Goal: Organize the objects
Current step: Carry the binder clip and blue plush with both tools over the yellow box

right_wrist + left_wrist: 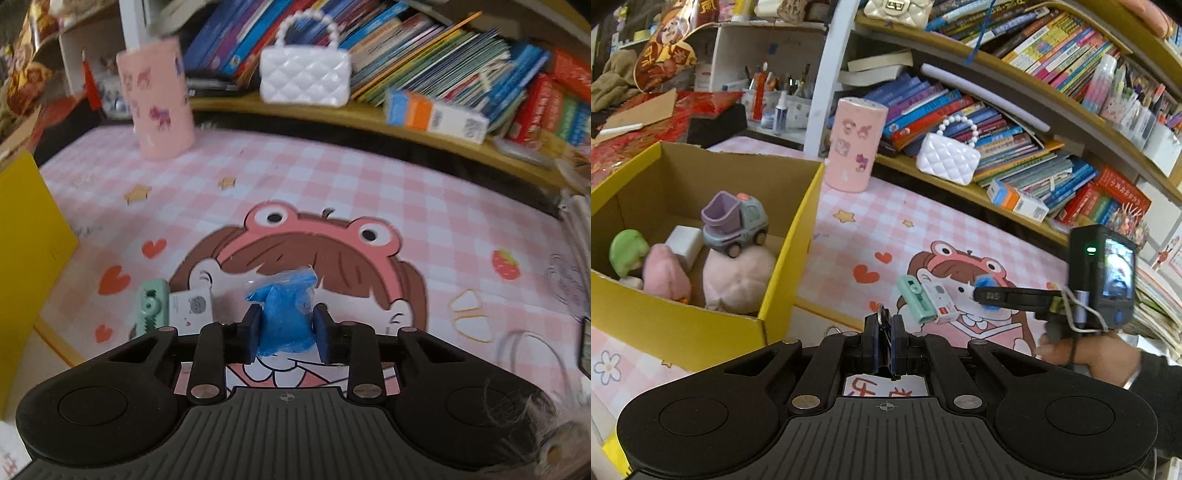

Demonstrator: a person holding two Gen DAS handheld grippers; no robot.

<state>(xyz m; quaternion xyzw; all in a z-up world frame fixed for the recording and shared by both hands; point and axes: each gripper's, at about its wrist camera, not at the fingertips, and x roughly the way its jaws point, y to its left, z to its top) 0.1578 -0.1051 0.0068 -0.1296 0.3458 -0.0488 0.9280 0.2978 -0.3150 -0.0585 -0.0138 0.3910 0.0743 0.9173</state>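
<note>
Pink checked cartoon mat (332, 173) covered the bench, with crowded bookshelves (1015, 122) along the far edge and a white quilted purse (304, 75) on the lowest shelf. Pink cylinder holder (855, 144) stood upright near the far left of the mat. Yellow cardboard box (792, 236) sat at the left edge, holding a toy truck (735, 223), pink plush pieces (738, 275) and a green-topped toy (628, 251).

Right hand-held gripper (286, 328) was clamped on a blue bag (286, 310), pads pressing both its sides; the bag stood roughly upright, twisted top pointing away toward the shelves, over the printed cartoon face at mid-mat. Contact with the mat could not be told. A person's hand (1071, 350) held that tool.

Left hand-held gripper (884, 332) was shut on a small metal clip (881, 317), its wire loop sticking up between the pads, hovering near the front edge, just right of the box.

Mint-green stapler-like item (916, 299) and a small white box (940, 301) lay side by side, touching, long axes both running front to back, just left of the blue bag.
</note>
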